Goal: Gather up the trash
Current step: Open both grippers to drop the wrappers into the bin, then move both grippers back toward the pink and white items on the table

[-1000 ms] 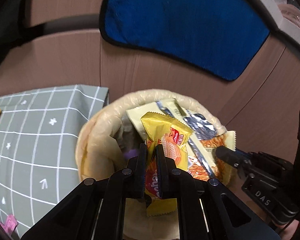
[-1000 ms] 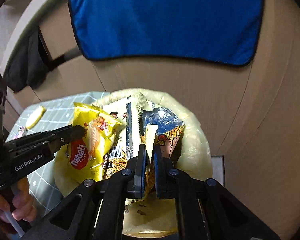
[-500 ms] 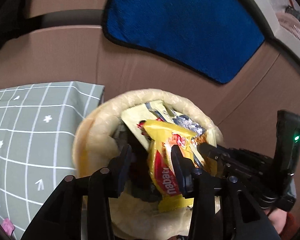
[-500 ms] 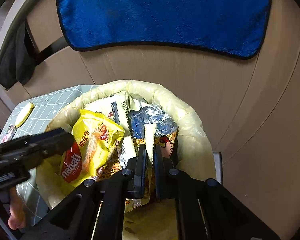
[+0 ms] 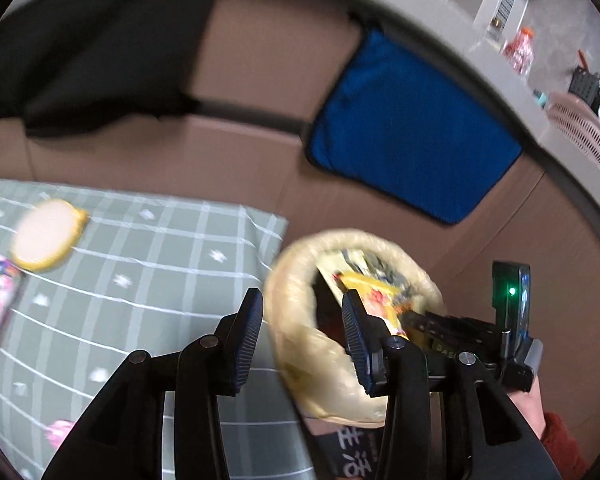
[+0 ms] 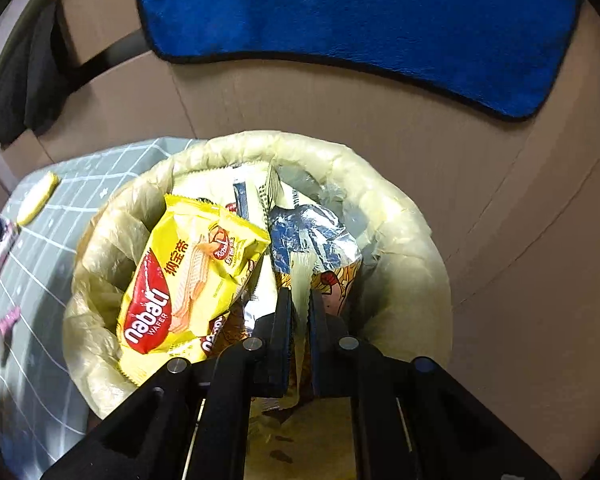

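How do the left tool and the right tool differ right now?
The left tool stands wide open with nothing between its fingers; the right tool is only just opening, a pale wrapper still between its fingers. The left tool looks across the bin's rim; the right looks straight into it. Both are black.

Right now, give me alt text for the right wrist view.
The right gripper is opening over a lined trash bin, a pale wrapper strip between its jaws. A yellow wafer packet lies on the trash inside.
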The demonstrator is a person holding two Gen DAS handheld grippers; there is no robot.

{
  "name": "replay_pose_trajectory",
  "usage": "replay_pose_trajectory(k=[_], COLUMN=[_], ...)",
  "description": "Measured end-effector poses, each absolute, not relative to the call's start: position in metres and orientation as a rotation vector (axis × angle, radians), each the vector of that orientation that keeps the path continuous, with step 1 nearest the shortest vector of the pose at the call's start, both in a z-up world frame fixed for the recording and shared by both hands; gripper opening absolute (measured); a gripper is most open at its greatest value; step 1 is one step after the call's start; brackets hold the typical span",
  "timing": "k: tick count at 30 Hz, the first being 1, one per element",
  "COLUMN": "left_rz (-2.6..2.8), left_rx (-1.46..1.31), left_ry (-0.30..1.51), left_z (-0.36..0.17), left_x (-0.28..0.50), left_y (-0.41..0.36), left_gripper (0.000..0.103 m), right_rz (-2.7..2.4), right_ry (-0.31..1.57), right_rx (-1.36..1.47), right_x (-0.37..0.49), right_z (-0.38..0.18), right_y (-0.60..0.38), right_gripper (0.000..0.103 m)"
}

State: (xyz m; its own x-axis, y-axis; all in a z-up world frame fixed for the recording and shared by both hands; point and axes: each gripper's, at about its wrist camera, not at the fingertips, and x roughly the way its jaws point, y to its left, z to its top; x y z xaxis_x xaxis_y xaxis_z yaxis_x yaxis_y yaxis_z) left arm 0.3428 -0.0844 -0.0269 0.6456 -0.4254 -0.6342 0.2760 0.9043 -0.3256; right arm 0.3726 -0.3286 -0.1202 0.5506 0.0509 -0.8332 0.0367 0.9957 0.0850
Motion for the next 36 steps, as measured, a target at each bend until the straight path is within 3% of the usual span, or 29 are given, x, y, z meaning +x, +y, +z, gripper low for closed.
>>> replay_pose_trajectory(k=[2,20,26,36], left_rz=[-0.391,-0.319,-0.206,-0.017], left_rx=[-0.198,-0.302,-0.325,-0.374], left_ry=[0.720,0.429,0.358,0.348], left_z=[-0.011,0.093,0.104,0.078], left_x=[0.333,0.245,0.206,0.172], left_y=[-0.071,0.051,0.113,0.199], left_gripper=[0.043,0.043,0.044,0.046], right_rz=[-0.006,0.162,0.272,0.431], right_ry=[0.958,0.522,0.485,0.544], right_rx=[0.124,0.144,0.100,0.028], right_x=[0.364,0.273,0.260,0.255], right_z=[-0.111,0.070,0.092,0.073], right_y=[-0.333,-0.264,-0.202,-0.111], right_gripper=[0.024,0.025,0.025,0.025])
